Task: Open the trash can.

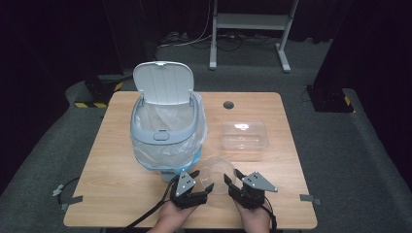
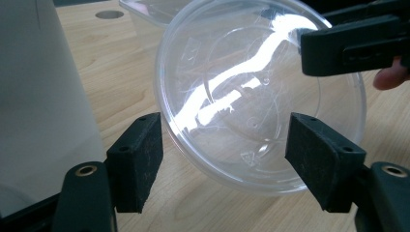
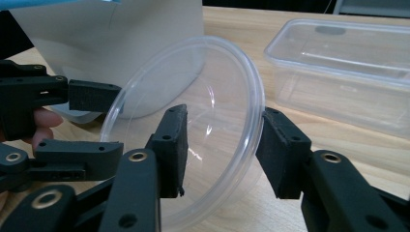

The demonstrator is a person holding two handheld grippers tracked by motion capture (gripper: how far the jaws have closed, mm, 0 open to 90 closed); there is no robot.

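A clear round lid (image 1: 216,172) is held tilted above the wooden table (image 1: 116,189) near its front edge. My right gripper (image 1: 233,176) is shut on the lid's right rim. In the right gripper view the lid (image 3: 217,87) passes between the two jaws of that gripper (image 3: 220,145). My left gripper (image 1: 203,180) is open just left of the lid. In the left gripper view the lid (image 2: 241,96) stands close beyond that gripper (image 2: 223,159), whose jaws are spread wide with nothing between them.
A grey bin (image 1: 163,131) with its lid flipped up and a clear plastic liner stands just behind my left gripper. A clear rectangular container (image 1: 244,135) lies to the right of the bin. A cable hole (image 1: 228,105) sits near the table's back edge.
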